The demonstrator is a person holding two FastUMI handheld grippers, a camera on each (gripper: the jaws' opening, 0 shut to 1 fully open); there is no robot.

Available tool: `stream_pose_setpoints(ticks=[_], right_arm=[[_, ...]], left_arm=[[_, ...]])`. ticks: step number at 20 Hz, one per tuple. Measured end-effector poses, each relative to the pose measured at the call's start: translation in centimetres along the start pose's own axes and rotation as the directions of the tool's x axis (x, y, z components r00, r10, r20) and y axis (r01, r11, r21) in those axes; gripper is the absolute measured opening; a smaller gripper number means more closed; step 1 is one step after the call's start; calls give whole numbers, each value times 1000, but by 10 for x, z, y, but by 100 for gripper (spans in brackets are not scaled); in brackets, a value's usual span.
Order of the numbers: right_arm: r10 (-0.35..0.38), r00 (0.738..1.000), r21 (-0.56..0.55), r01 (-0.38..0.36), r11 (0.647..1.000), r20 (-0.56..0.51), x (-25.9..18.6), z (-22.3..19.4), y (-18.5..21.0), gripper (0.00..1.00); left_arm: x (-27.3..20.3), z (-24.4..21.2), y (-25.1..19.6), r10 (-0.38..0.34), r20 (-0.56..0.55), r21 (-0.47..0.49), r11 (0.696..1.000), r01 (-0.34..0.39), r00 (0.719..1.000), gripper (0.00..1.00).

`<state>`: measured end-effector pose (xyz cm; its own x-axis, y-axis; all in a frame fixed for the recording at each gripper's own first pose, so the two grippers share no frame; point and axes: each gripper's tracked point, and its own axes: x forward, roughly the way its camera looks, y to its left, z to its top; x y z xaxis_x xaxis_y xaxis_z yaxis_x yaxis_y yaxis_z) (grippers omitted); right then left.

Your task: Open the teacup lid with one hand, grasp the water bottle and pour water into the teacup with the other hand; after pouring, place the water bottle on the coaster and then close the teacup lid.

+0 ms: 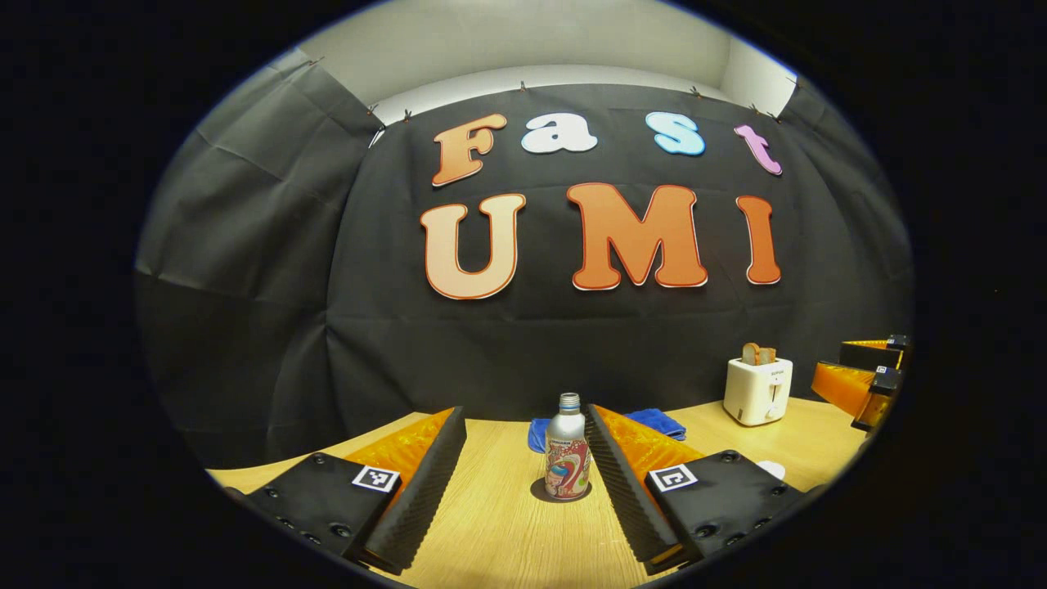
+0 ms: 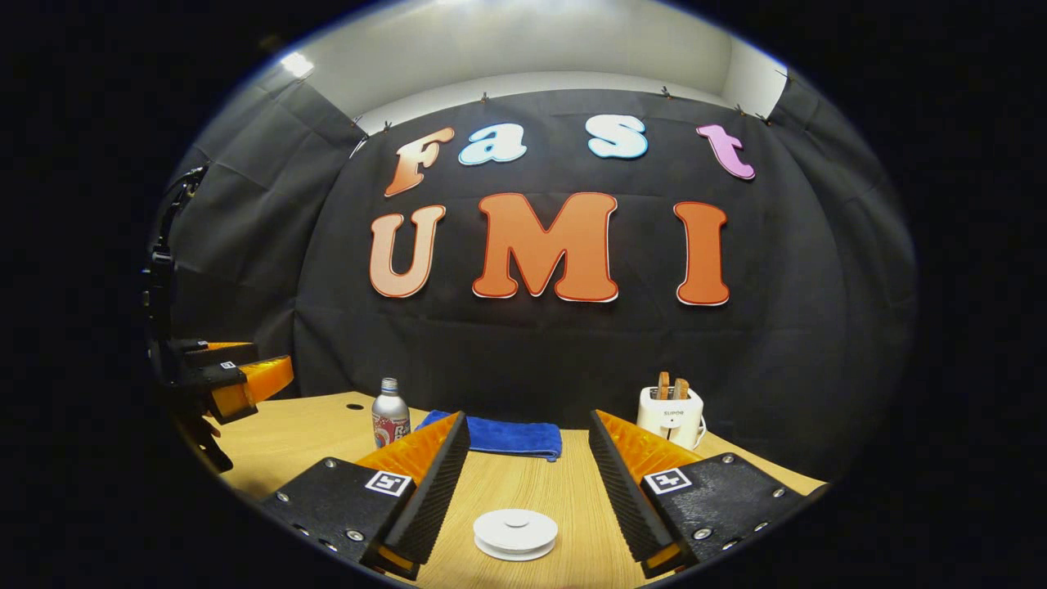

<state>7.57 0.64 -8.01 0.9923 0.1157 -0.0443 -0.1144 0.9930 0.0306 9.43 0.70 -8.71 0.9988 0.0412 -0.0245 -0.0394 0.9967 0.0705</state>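
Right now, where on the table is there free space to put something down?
Bare wood lies between the water bottle and the teacup lid, in front of the blue cloth. The back is crowded: cloth and toaster.

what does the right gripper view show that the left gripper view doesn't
Right gripper view: the white teacup lid lying whole on the table between open fingers, a small dark spot left of the water bottle, and the left gripper at the left edge. Left gripper view: a dark round patch under the water bottle, and the right gripper at the right edge. Both: the upright water bottle, blue cloth, toaster with bread, wooden table.
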Motion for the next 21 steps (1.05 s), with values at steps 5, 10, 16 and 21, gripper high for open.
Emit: stream_pose_setpoints(ticks=[5,10,16,21], right_arm=[[-8,1000,-14,8,1000,-5,3,-2,-4,88],[-2,1000,-14,2,1000,-16,5,-8,1,88],[11,1000,-45,-12,999,-15,10,-7,9,88],[13,1000,-50,-15,999,-28,12,-13,9,89]], left_arm=[[4,-6,4,3,-11,7,1000,-3,1000,95],[6,-9,10,13,-17,18,1000,-13,1000,95],[10,-8,15,19,-12,27,999,-19,1000,95],[12,-18,8,13,-26,2,1000,-13,1000,95]])
